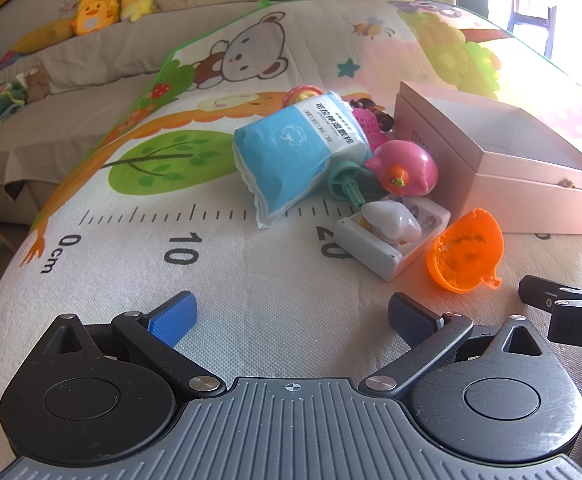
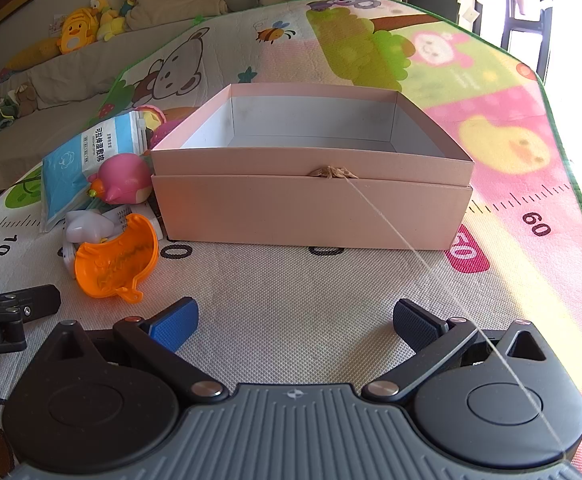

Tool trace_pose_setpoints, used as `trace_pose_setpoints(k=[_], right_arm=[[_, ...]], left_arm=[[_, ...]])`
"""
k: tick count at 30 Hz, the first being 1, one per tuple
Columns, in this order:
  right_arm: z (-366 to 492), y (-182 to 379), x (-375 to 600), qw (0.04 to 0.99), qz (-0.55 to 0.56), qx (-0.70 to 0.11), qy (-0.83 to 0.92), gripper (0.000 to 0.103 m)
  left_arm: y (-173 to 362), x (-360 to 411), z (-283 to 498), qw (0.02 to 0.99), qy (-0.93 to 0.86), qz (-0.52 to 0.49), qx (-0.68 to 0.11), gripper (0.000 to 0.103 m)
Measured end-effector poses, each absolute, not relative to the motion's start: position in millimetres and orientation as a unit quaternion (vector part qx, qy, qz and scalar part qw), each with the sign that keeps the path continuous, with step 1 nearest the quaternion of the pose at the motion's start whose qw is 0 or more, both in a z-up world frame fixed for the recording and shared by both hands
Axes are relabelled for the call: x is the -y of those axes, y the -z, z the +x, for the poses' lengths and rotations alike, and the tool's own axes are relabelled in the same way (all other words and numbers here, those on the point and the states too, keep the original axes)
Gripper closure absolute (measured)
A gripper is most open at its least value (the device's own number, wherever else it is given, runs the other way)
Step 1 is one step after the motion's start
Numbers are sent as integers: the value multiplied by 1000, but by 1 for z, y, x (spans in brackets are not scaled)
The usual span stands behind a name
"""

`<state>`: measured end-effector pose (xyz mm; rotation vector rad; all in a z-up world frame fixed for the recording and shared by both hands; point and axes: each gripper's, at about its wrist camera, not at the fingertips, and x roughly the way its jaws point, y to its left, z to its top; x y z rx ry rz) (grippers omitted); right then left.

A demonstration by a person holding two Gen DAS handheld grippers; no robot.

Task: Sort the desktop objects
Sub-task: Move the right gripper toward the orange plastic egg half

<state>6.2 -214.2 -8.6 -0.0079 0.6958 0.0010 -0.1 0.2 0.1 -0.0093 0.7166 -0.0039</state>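
Note:
A pile of small objects lies on a cartoon play mat: a blue wipes packet, a pink bird toy, a white battery case with a white piece on it, and an orange shell half. An open pink box stands to their right and looks empty. My left gripper is open and empty, short of the pile. My right gripper is open and empty, in front of the box. The orange shell half lies to its left.
A thin string runs from the box's front clasp back over my right gripper. A teal part pokes from under the packet. A sofa with plush toys lies beyond the mat. The right gripper's side shows in the left view.

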Motion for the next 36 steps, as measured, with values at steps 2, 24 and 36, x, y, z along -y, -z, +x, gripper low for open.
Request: trace_pose_setpoints(k=[2, 24, 36], right_arm=[[7, 8, 214, 940, -4, -341, 0, 0], [9, 4, 211, 933, -10, -359, -13, 0], [-1, -2, 218, 918, -28, -392, -54, 0]], left_arm=[[0, 0, 0, 936, 2, -5, -351, 0], [0, 0, 0, 935, 3, -2, -355, 0], [-8, -9, 2, 925, 27, -1, -378, 0]])
